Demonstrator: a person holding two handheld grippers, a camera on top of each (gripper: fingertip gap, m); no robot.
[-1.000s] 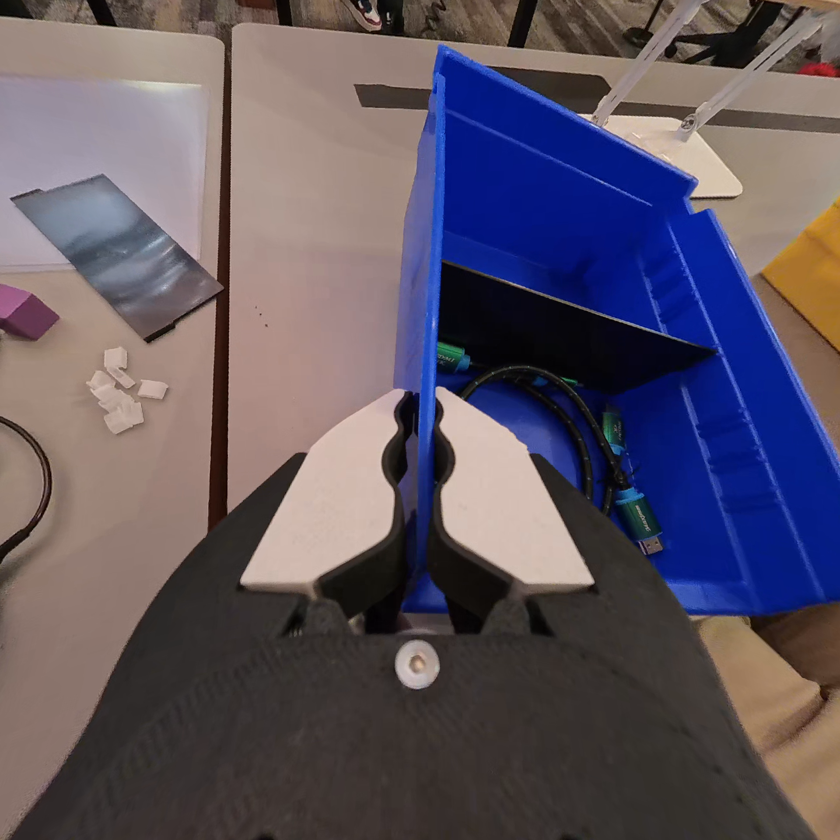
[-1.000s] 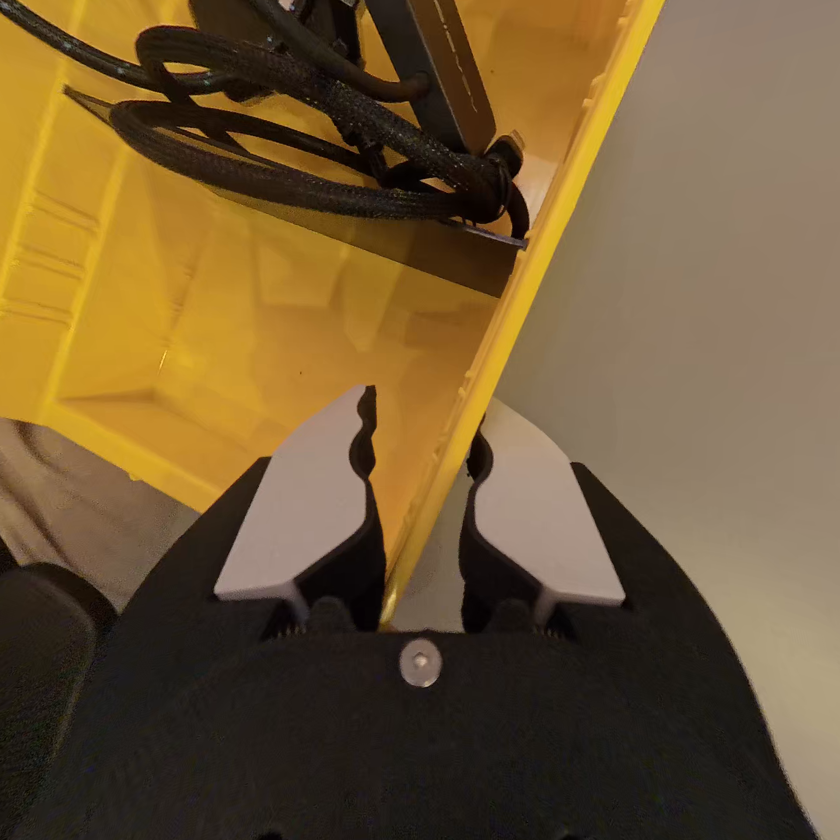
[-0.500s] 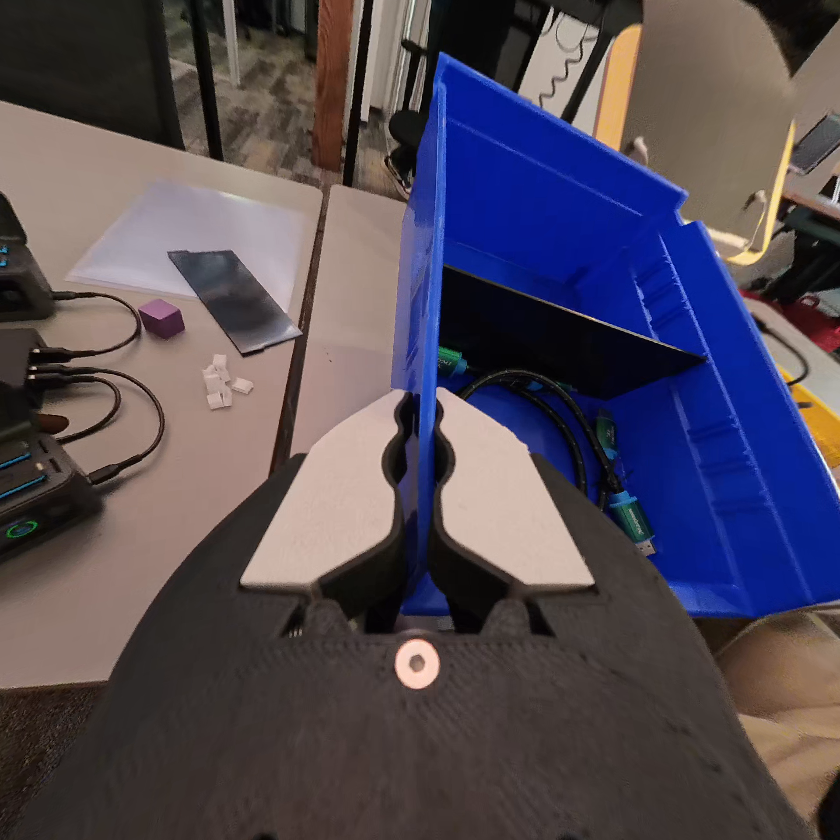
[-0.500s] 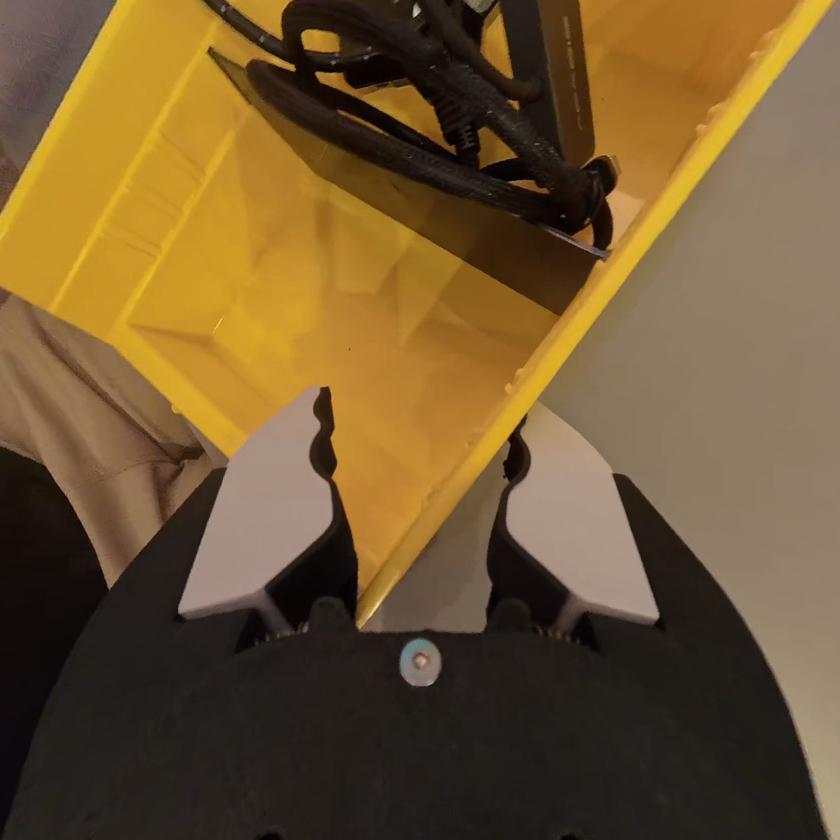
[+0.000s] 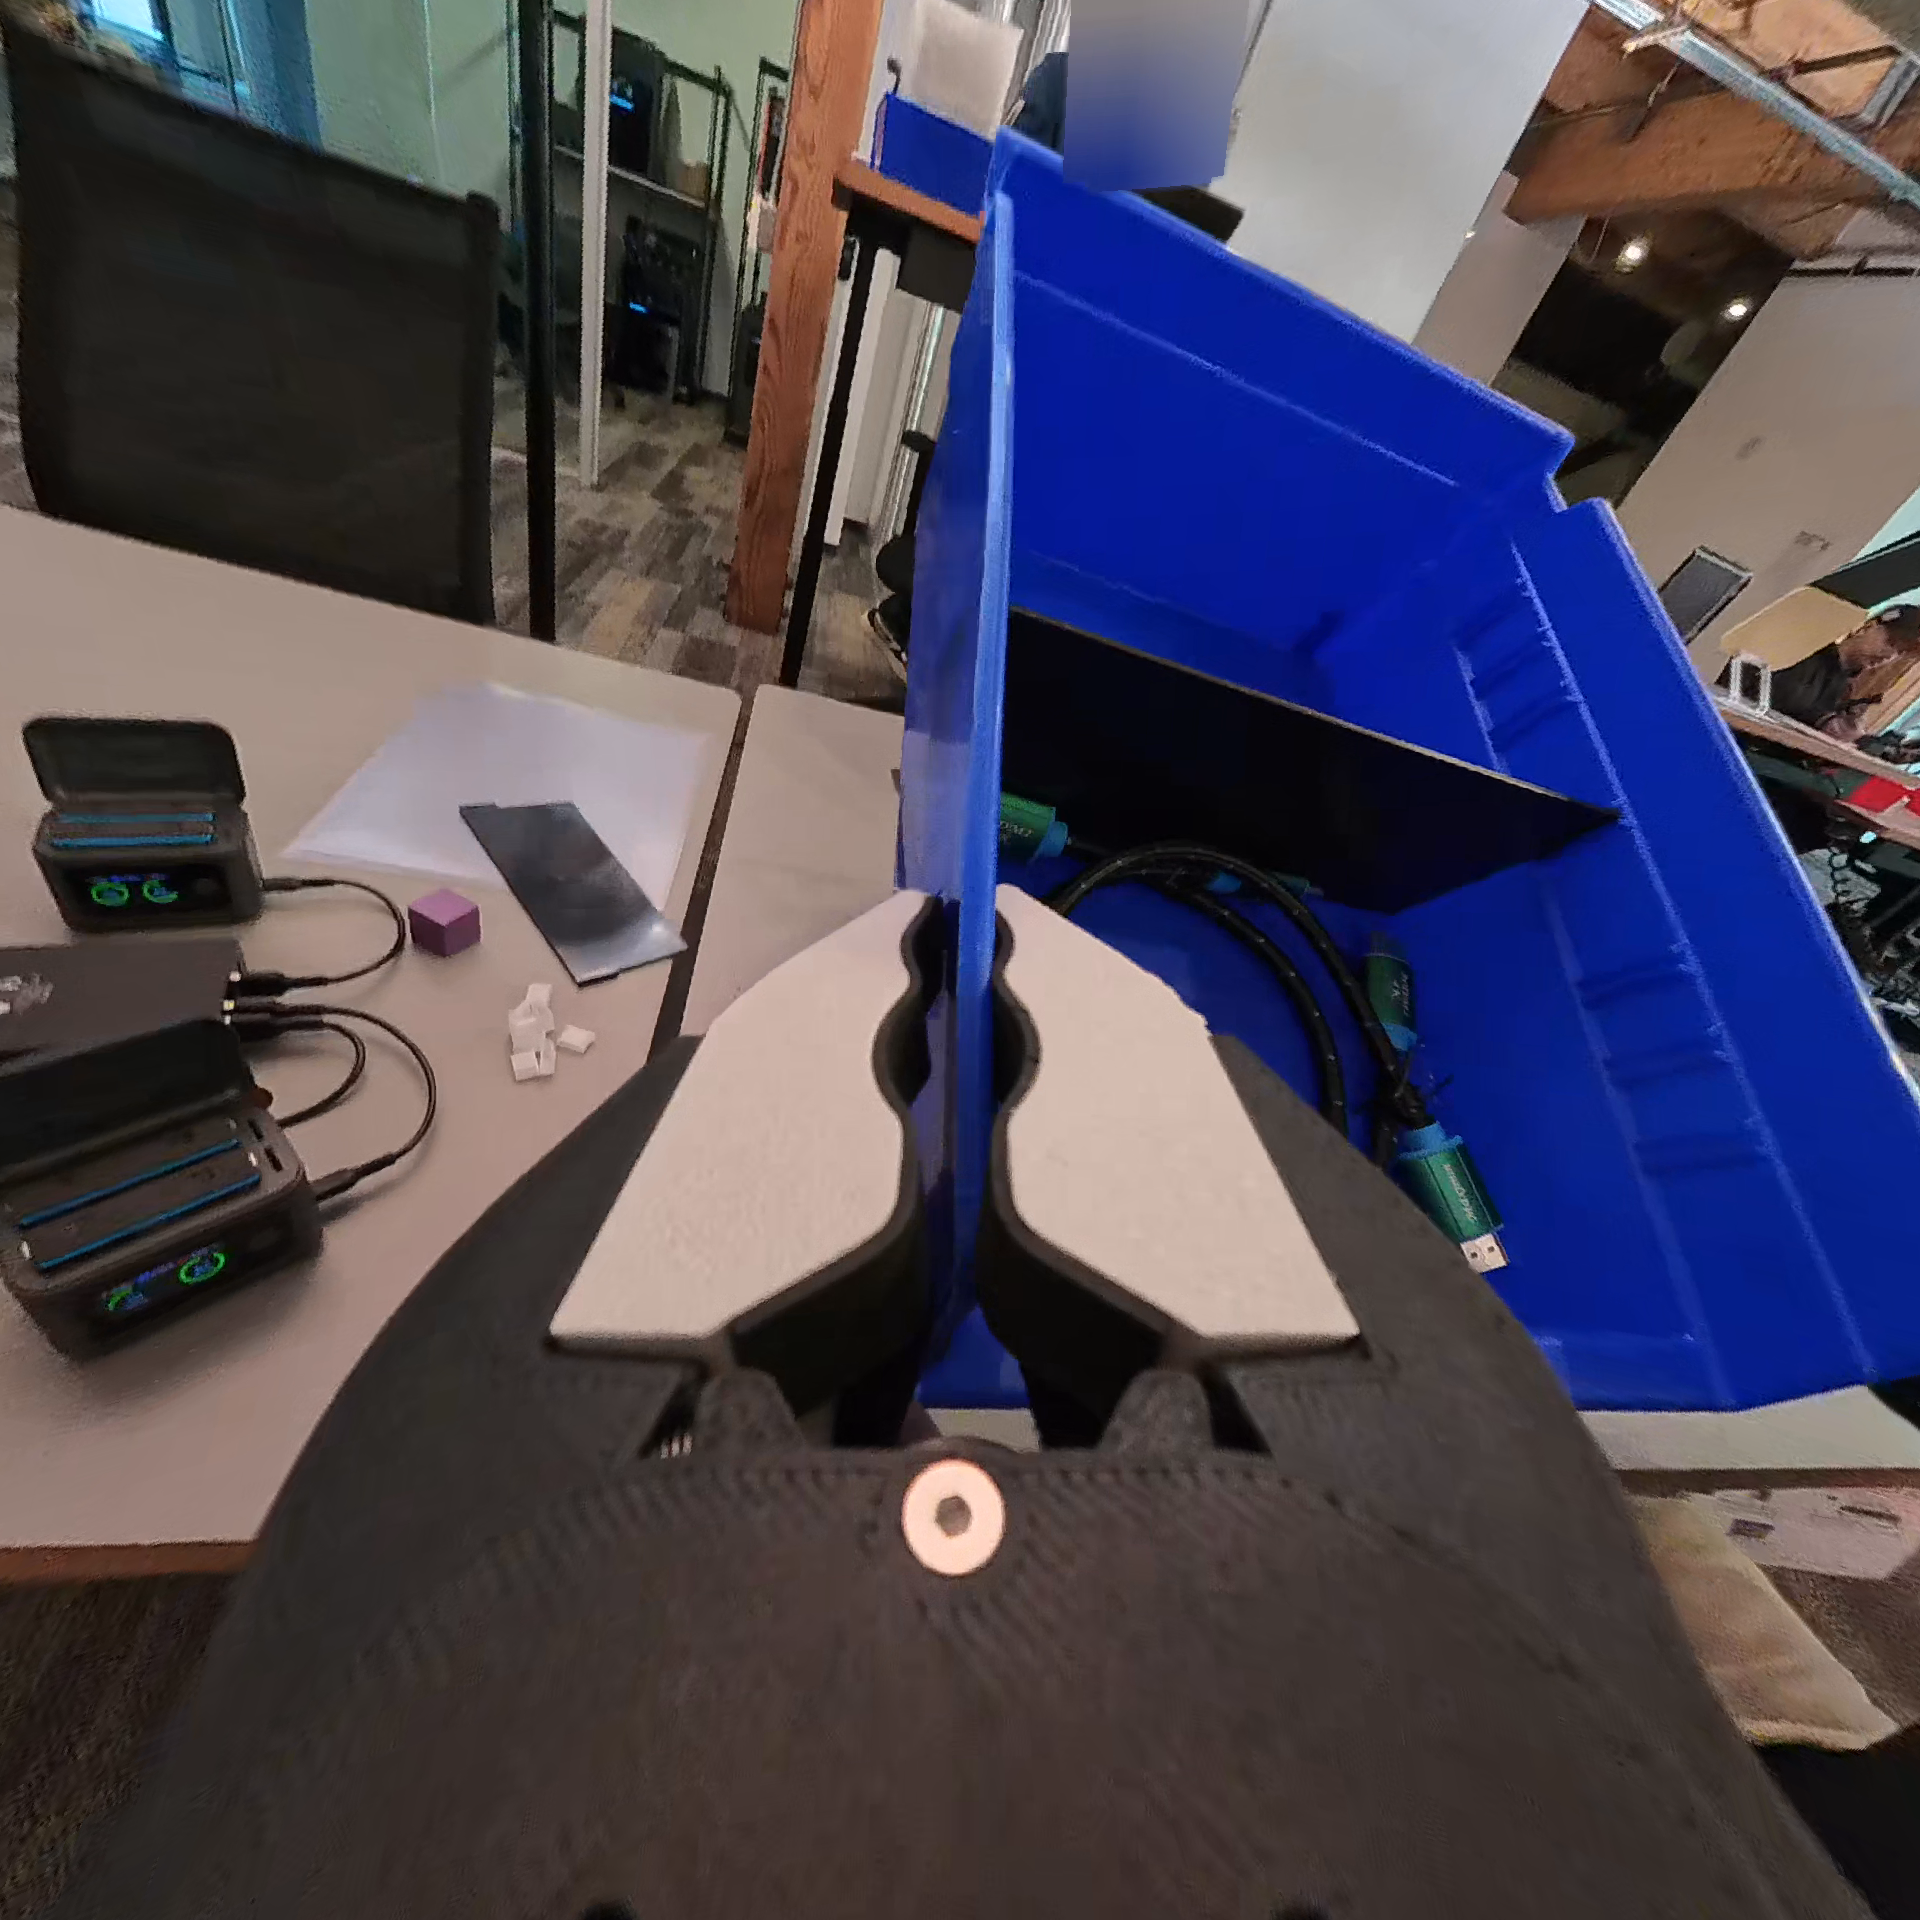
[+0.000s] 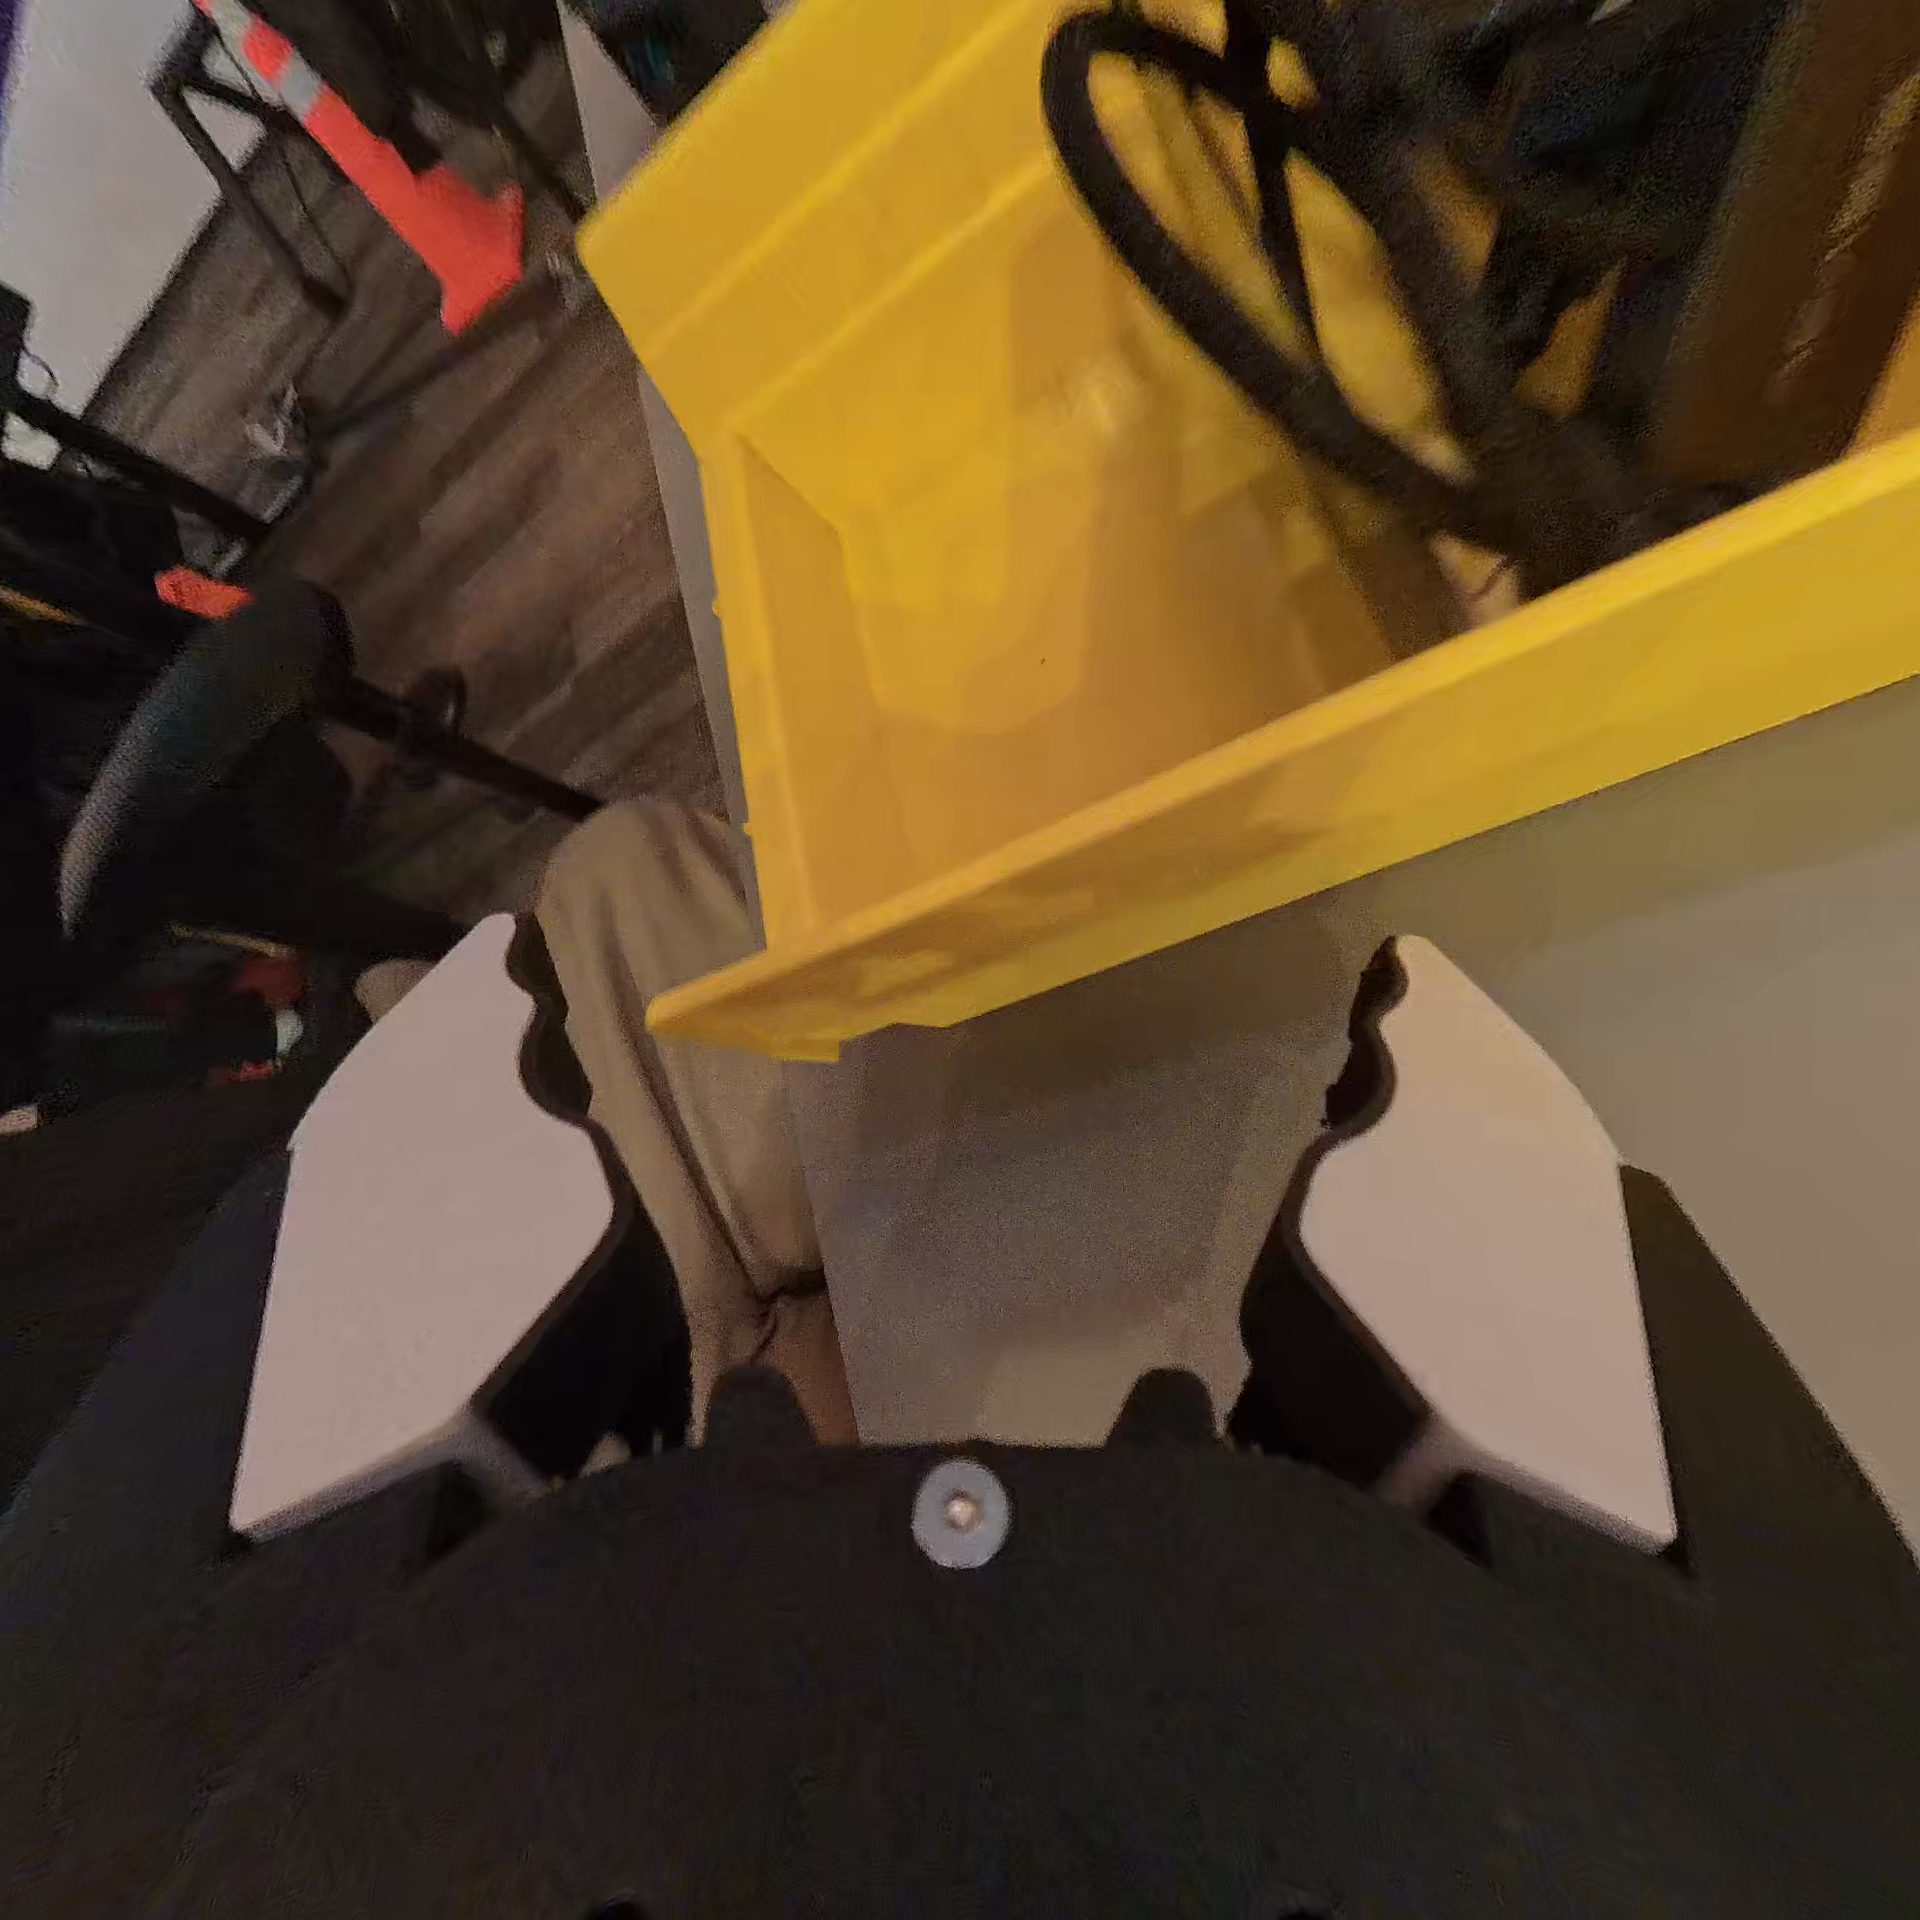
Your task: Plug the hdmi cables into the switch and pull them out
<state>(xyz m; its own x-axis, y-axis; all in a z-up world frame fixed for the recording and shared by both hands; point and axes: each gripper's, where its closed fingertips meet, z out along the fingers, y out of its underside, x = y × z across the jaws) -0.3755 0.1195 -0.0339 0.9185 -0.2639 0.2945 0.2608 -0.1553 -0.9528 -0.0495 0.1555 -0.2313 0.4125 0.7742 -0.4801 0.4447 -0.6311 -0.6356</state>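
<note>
Left wrist view: the left gripper (image 5: 961, 925) clamped the side wall of the blue plastic bin (image 5: 1299, 499), its jaws closed narrow on that thin wall, one finger outside and one inside. The bin appeared raised and tilted. Inside, in front of a black divider panel (image 5: 1299, 790), lay the black braided HDMI cable with green plugs (image 5: 1392, 1060). To carry the bin well, the wall probably needed to sit deep between the pads and the bin kept level, so the cable could not slide toward the low front lip.

On the grey table (image 5: 312, 1403) to the left stood black charger cases with lit displays (image 5: 145, 1174), a purple cube (image 5: 445, 922), small white caps (image 5: 540, 1032) and a dark flat panel (image 5: 571, 888); these lay well apart from the bin.

Right wrist view: the right gripper (image 6: 956, 966) had its jaws wide apart, holding nothing. The yellow plastic bin (image 6: 1039, 520) lay just ahead, its rim corner between the fingertips but untouched, as far as could be judged. Dark cables (image 6: 1195, 291) lay blurred inside; the switch could not be identified. A chair base and floor clutter showed at left.
</note>
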